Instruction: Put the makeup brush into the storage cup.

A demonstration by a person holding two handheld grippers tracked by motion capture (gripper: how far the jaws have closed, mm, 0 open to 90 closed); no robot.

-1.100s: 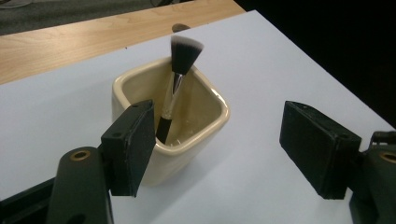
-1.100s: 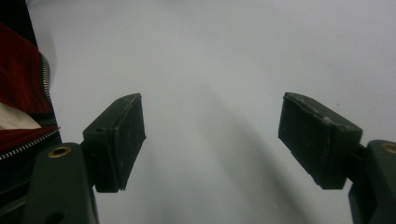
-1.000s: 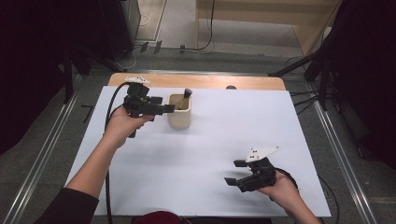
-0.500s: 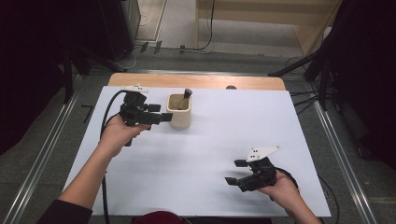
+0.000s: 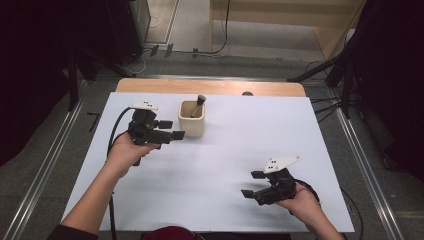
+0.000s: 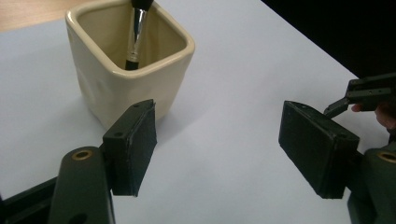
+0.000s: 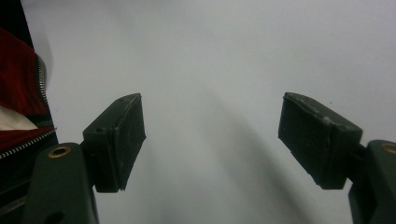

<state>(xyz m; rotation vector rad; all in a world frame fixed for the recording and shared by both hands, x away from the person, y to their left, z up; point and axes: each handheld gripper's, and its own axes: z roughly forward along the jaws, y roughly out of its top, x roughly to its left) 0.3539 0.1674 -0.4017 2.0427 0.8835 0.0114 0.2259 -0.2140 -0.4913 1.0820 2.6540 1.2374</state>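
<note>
White sheet [image 5: 215, 165]: covering the worktop, leaving a strip of bare wood showing along the far edge.
Left gripper [image 5: 171, 130]: hovering near the sheet's far left part, its jaws standing wide with nothing between them, pointing at the pot just beside them without touching it.
Cream pot [image 5: 192, 118]: square, ceramic, standing upright near the middle of the far edge.
Brush [image 5: 199, 103]: black-handled, leaning inside the pot against its far wall.
Right gripper [image 5: 253, 184]: sitting low near the sheet's near right corner, well apart from the pot, jaws gaping wide over bare sheet, holding nothing.
</note>
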